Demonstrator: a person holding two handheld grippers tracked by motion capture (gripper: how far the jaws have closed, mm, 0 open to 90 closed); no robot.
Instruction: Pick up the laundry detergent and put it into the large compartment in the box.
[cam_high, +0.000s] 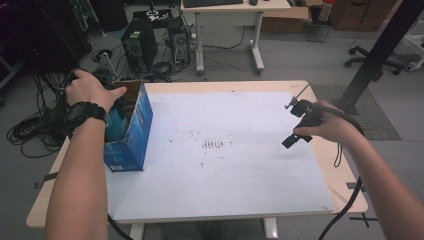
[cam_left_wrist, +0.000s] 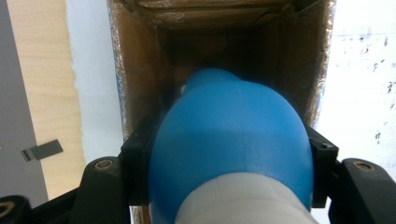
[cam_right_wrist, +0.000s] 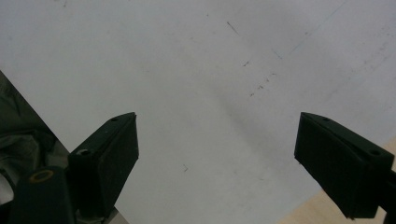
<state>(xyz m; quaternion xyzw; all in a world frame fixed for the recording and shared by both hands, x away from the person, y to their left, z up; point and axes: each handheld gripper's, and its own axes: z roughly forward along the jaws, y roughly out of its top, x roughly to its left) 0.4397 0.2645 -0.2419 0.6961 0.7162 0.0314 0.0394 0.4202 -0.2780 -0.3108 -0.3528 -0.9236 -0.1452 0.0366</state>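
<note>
Forearms enter the high view from the bottom edge. Left hand (cam_high: 87, 90), with a black watch on the wrist, sits over the open top of a blue carton (cam_high: 132, 135) standing at the left end of the white table sheet (cam_high: 225, 165). Right gripper (cam_high: 299, 125) hangs above the sheet's right side, well apart from the carton.

Left gripper view: both black jaws of the left gripper (cam_left_wrist: 229, 163) press the sides of a blue bottle (cam_left_wrist: 233, 140) with a white ribbed band at its near end. Bottle points into the carton's brown cardboard mouth (cam_left_wrist: 140, 70), its far tip inside the opening.

Right gripper view: jaws spread wide, nothing between them, bare white sheet (cam_right_wrist: 196, 70) below.
</note>
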